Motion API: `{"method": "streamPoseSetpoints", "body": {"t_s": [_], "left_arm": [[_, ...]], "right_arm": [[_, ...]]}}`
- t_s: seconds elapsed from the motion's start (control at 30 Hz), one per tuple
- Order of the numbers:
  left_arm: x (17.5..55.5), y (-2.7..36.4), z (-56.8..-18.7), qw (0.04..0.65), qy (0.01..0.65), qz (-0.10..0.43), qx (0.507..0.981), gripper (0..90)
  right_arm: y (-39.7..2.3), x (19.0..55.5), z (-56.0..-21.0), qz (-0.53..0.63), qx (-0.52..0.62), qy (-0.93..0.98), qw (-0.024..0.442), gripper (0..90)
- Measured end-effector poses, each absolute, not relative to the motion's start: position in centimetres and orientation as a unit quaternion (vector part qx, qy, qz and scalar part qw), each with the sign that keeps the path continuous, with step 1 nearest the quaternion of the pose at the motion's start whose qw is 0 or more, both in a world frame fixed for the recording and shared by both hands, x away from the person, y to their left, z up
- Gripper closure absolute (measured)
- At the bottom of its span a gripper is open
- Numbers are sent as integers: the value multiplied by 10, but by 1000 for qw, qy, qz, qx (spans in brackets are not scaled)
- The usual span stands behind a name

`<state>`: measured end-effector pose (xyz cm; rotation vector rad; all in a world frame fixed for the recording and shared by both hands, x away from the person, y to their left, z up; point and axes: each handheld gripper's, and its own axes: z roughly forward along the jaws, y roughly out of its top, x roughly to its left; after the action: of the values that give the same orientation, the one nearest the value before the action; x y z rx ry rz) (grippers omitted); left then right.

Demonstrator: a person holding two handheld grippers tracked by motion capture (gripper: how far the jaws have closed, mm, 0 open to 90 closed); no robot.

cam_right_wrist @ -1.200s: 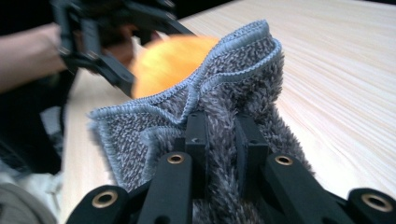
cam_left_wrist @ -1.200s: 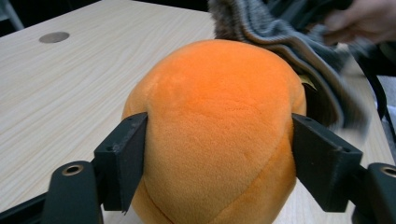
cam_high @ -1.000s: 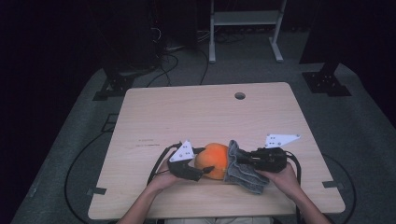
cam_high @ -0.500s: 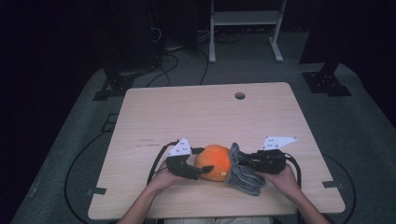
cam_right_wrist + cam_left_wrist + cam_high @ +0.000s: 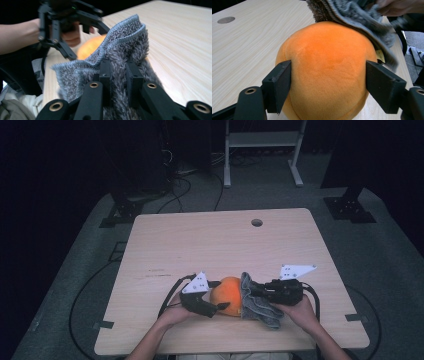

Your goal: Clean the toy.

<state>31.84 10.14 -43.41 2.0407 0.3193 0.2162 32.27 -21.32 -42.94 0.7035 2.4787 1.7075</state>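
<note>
An orange plush ball [image 5: 229, 293] [image 5: 327, 70] rests on the wooden table [image 5: 220, 245] near its front edge. My left gripper [image 5: 216, 303] [image 5: 328, 82] reaches in from the left with a pad against each side of the ball. Its jaws have just been opening, with the ball still between them. From the right, my right gripper [image 5: 254, 293] [image 5: 119, 72] is shut on a grey fluffy cloth [image 5: 261, 310] [image 5: 120, 45]. The cloth [image 5: 362, 17] lies against the ball's right side. The right gripper view has the ball [image 5: 90, 46] behind the cloth and the left gripper [image 5: 67, 27] beyond it.
A round cable hole [image 5: 257, 222] sits near the table's far edge. Cables trail from both grippers over the front edge. A white stand [image 5: 260, 150] and dark equipment are on the floor behind the table.
The cloth has shifted slightly against the ball's right side. Both hands and the ball stay almost where they were.
</note>
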Motion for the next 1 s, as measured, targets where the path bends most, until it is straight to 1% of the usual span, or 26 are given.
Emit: {"method": "streamPoseSetpoints", "body": {"t_s": [0.17,0.2,0.23,0.3,0.33,0.43,0.47,0.5,0.53,0.63,0.67,0.73,0.77,0.8,0.83,0.87,0.9,0.97,1.0], "left_arm": [[318,101,-434,508,131,90,847,240],[318,99,-433,507,130,90,847,220],[318,99,-433,507,130,90,847,186],[325,102,-427,520,158,66,837,104],[327,103,-427,526,168,60,831,92],[332,100,-432,504,176,42,844,82],[331,99,-435,501,174,37,847,89],[331,99,-435,501,174,37,847,132],[324,97,-437,499,156,63,850,174],[321,96,-435,490,156,74,855,249],[321,99,-435,492,159,72,853,267],[321,101,-436,494,158,70,852,280],[321,103,-436,495,159,69,851,289],[320,103,-436,497,156,66,851,292],[320,103,-436,497,156,66,851,285],[321,104,-435,503,147,56,850,253],[322,104,-434,508,150,52,847,201],[324,103,-433,509,156,53,845,77],[329,99,-435,495,175,39,850,39]], "right_arm": [[-224,319,-435,536,246,807,31,775],[-224,315,-433,543,239,805,21,775],[-222,312,-431,545,227,807,20,774],[-217,309,-428,549,207,810,15,774],[-214,308,-427,546,199,814,9,773],[-207,307,-426,545,188,817,9,773],[-204,307,-424,547,187,816,6,773],[-201,306,-423,552,183,814,1,773],[-197,305,-421,555,174,813,-2,773],[-186,301,-418,552,154,820,3,773],[-180,301,-418,548,152,823,14,774],[-182,304,-419,548,160,821,15,775],[-186,308,-420,549,171,818,19,775],[-196,315,-423,542,197,816,36,775],[-196,315,-423,542,197,816,36,775],[-208,321,-428,526,225,819,46,775],[-213,322,-431,519,233,821,48,775],[-219,322,-438,522,243,817,34,775],[-219,321,-439,525,243,815,31,774]]}}
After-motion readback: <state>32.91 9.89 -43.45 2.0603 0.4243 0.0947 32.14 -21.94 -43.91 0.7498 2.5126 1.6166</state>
